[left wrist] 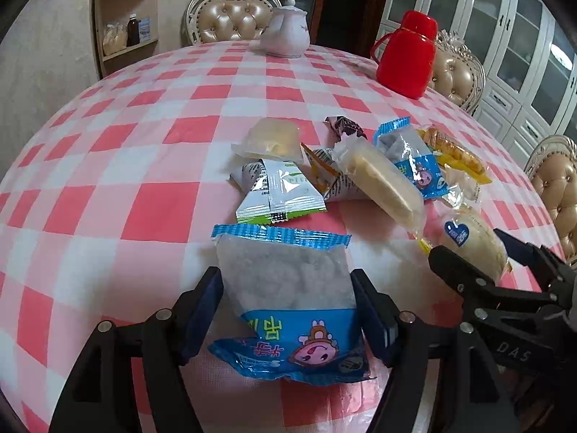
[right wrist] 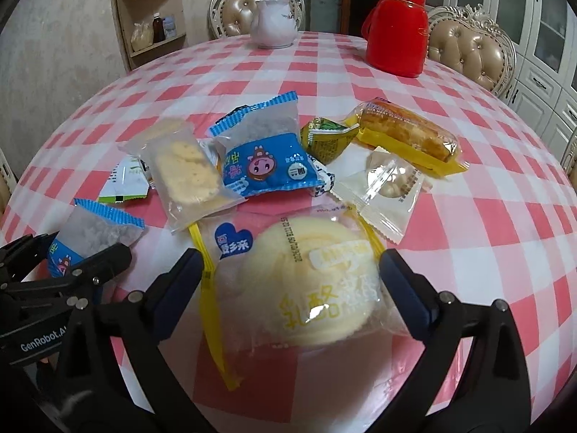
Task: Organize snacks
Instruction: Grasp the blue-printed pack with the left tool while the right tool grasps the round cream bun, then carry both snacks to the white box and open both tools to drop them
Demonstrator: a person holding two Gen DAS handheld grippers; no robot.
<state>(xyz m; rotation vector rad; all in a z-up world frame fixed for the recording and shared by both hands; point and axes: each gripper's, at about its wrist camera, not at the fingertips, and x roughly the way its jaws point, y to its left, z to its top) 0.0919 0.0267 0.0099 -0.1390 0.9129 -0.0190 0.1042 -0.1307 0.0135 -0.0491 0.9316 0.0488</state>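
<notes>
My left gripper (left wrist: 288, 310) has its fingers on both sides of a blue-and-clear snack packet (left wrist: 288, 288), touching it; it looks shut on it. It also shows in the right wrist view (right wrist: 90, 238). My right gripper (right wrist: 288, 281) is open around a round yellow bun in a clear wrapper (right wrist: 306, 288), with gaps on both sides. The bun also shows in the left wrist view (left wrist: 472, 241). A pile of snacks lies beyond: a second blue packet (right wrist: 263, 158), a cracker pack (right wrist: 187, 173), a yellow pastry pack (right wrist: 407, 137), a white cookie pack (right wrist: 386, 187), a green-white sachet (left wrist: 285, 191).
A pink-and-white checked tablecloth (left wrist: 144, 151) covers the round table. A white teapot (left wrist: 286, 30) and a red flask (left wrist: 405, 57) stand at the far side. Padded chairs (left wrist: 230, 14) ring the table. A shelf (left wrist: 126, 18) and white cabinets (left wrist: 505, 36) stand behind.
</notes>
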